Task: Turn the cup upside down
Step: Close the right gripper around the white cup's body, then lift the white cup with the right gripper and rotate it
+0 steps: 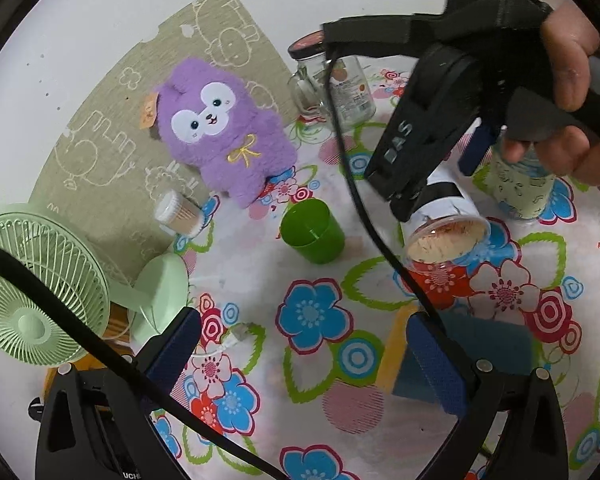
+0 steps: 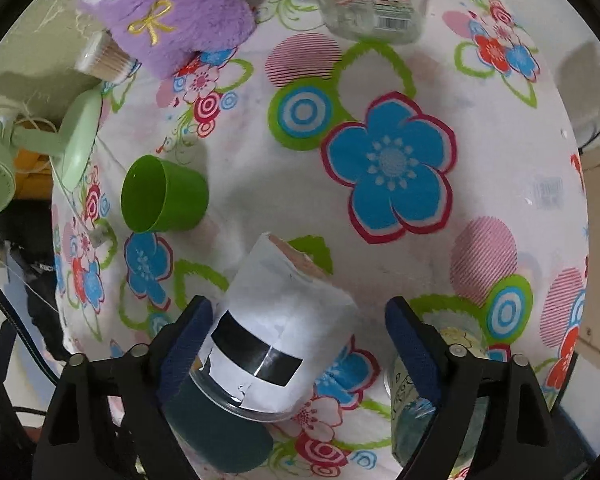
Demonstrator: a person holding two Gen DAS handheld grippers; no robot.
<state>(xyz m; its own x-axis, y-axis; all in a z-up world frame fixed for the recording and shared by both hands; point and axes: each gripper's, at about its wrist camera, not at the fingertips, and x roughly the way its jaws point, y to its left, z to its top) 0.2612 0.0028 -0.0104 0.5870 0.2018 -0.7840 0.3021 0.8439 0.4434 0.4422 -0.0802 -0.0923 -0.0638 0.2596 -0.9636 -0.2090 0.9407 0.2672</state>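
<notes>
While the floral tablecloth [image 2: 480, 152] lay under everything:
Cup: the white-wrapped clear cup [image 2: 284, 344] tilted near the green cup [image 2: 162, 196], mouth turned down toward the cloth.
Right gripper [image 2: 296, 340]: 2 fingers spread, left pad touching the cup, right pad clear.
Left gripper [image 1: 300, 360]: wide, empty.

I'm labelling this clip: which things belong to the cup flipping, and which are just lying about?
Job: paper-wrapped cup, right claw open around it.
Lying about: green cup, plush, fan, jar, swab box, bottle.
</notes>
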